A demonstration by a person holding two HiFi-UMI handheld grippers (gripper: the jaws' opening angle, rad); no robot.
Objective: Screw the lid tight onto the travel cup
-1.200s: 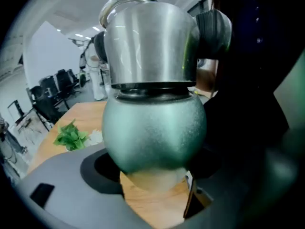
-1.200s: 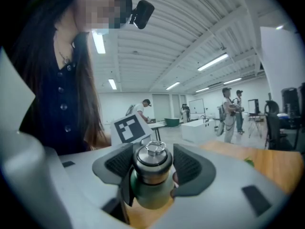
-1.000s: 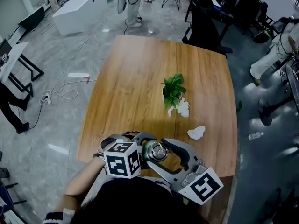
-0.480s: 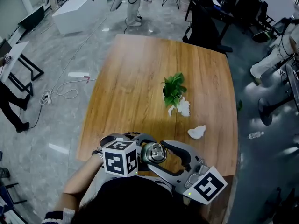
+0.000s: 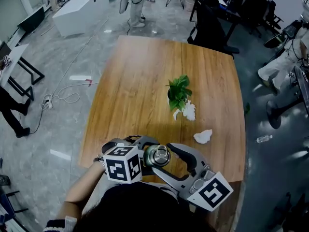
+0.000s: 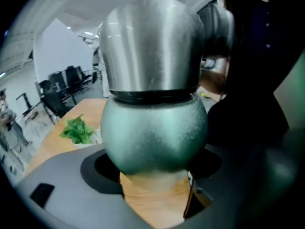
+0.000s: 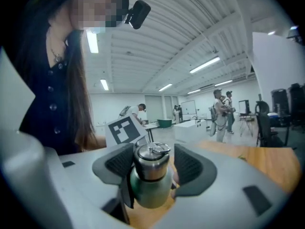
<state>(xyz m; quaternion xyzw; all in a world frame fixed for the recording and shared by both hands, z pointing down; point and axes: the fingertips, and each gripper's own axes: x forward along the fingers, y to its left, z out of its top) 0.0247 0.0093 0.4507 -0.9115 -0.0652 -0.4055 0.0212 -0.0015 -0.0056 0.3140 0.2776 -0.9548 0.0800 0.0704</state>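
The travel cup (image 5: 153,162) has a green rounded body (image 6: 155,132) and a steel lid (image 6: 150,46) with a ring on top. It stands at the near edge of the wooden table (image 5: 135,81), close to my body. My left gripper (image 5: 145,151) comes in from the left and is shut on the green body, which fills the left gripper view. My right gripper (image 5: 163,159) reaches in from the right, shut on the steel lid (image 7: 151,162), one pad on each side. Below the lid the green body (image 7: 150,190) shows between the jaws.
A small potted plant (image 5: 178,93) stands mid-table with crumpled white paper (image 5: 189,112) beside it. Another white wad (image 5: 203,137) lies nearer the right edge. Chairs, desks and people stand on the floor beyond the table.
The right gripper's marker cube swung out to the lower right, then back a little, turning about the lid. The cup and left gripper stayed almost still.
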